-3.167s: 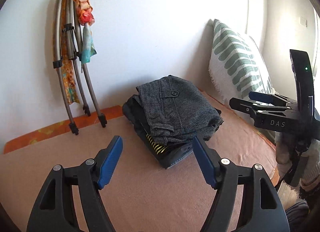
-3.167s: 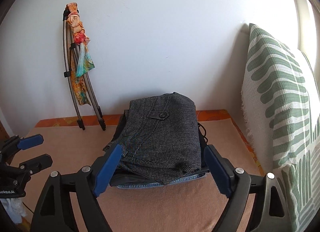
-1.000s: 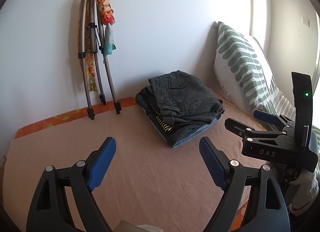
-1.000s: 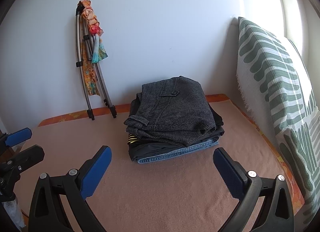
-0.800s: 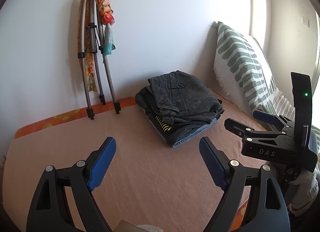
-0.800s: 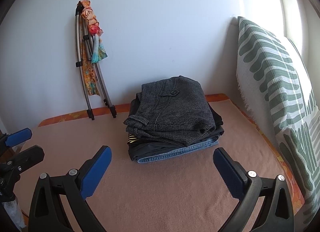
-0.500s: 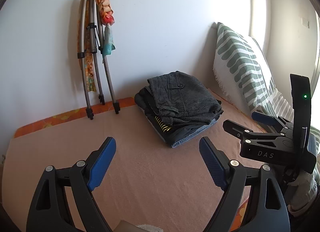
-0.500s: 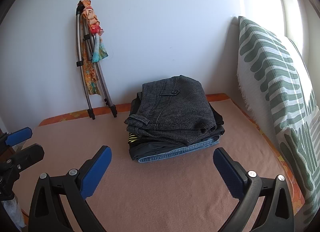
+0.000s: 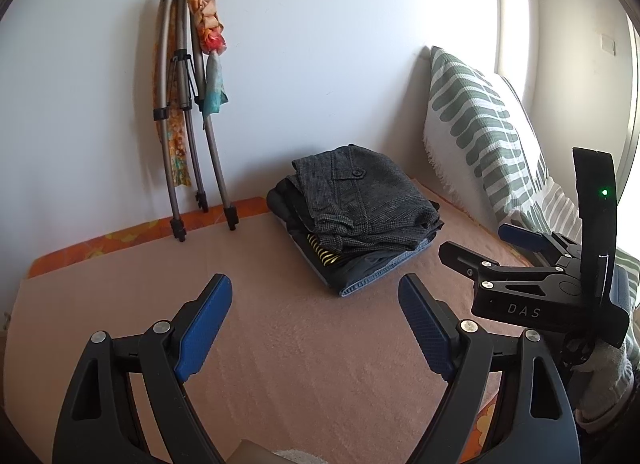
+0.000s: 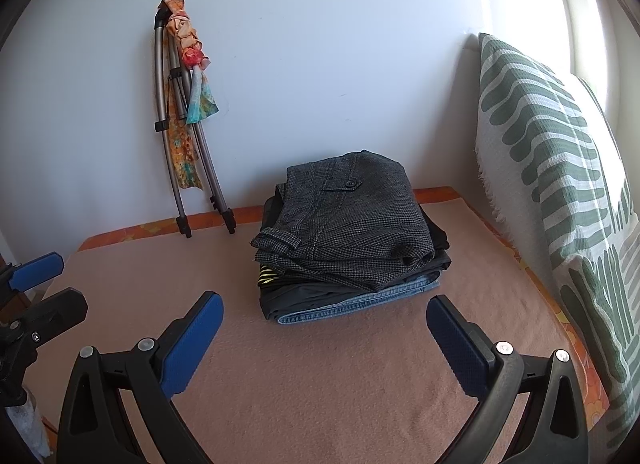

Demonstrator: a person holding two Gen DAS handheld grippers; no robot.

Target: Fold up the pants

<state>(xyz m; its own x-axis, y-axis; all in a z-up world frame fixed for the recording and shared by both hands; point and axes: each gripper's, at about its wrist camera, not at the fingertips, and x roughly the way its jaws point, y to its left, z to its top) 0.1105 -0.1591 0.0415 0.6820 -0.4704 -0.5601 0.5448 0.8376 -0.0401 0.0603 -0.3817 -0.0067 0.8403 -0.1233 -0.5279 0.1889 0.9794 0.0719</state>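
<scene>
Folded grey tweed pants (image 9: 360,200) (image 10: 348,224) lie on top of a stack of folded clothes, with blue jeans (image 10: 360,302) at the bottom, near the wall on a pink blanket (image 9: 300,344). My left gripper (image 9: 316,324) is open and empty, held back from the stack. My right gripper (image 10: 324,338) is open and empty, also short of the stack. The right gripper also shows at the right of the left wrist view (image 9: 480,250), and the left gripper at the left of the right wrist view (image 10: 44,284).
A folded metal tripod (image 9: 188,136) (image 10: 180,136) with colourful scarves leans on the white wall at the back left. A green-striped white pillow (image 9: 476,132) (image 10: 560,184) stands along the right side. An orange patterned sheet (image 9: 100,244) edges the blanket.
Both grippers have drawn back from the stack since 3.2 s ago. Over the last second almost nothing moves.
</scene>
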